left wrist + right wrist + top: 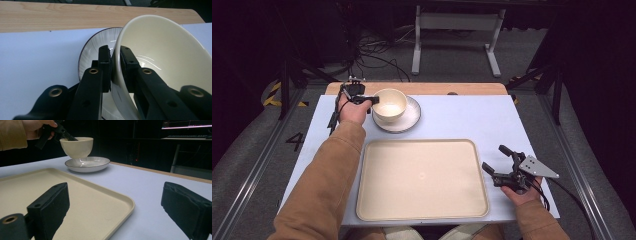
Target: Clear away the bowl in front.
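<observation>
Nearest the high camera, tan sleeves, coming in from the bottom edge, one to each gripper. Just beyond, a cream tray (422, 178) lying flat on the pale blue bench (472, 120), bare inside. Right gripper (495, 162) held just beside the tray's right edge, low over the bench, fingers (50, 207) spread wide and released, grasping nothing; grey three-cornered plate on top. In the right gripper view, the tray's rounded corner between those fingers, bench surface under the other one.

Left gripper (115, 62) at the far left of the bench, clenched on the near wall of a cream bowl (389, 105): one finger (104, 63) outside the rim, the other inside, the wall pinched between. Bowl tilted in the left gripper view, and seen from the right gripper raised clear of a white ribbed saucer with a dark rim (409, 120), directly above it. Saucer resting on the bench behind the tray, well apart from the right gripper. Wooden strip (452, 88) along the bench's far edge.
</observation>
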The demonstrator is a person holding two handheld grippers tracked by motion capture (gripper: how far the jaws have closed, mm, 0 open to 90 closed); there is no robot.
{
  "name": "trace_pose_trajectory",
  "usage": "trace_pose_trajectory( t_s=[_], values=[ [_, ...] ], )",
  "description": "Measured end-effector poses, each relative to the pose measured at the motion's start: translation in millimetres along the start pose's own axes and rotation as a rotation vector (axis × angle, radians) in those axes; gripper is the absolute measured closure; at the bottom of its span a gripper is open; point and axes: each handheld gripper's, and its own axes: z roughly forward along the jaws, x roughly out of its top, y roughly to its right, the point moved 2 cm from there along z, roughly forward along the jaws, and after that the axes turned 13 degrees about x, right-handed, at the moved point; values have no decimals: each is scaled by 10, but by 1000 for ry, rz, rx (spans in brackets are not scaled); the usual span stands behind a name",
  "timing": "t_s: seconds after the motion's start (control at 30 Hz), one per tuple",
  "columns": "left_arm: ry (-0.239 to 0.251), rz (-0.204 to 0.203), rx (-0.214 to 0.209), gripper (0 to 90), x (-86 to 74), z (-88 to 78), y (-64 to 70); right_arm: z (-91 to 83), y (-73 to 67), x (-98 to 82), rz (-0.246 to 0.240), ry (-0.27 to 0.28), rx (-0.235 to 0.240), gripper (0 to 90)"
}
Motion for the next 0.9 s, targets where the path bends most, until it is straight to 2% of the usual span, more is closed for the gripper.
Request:
trace_pose_trajectory(
  t_s=[0.43,0.7,0.9],
  values=[
    [-10,46,-35,814,35,-244,53,-3,2,0,0,0,-2,81],
    [-18,93,-55,814,64,-404,143,-2,2,0,3,1,-1,80],
    [-28,154,-91,815,56,-530,236,-2,2,0,2,1,0,79]
  ],
)
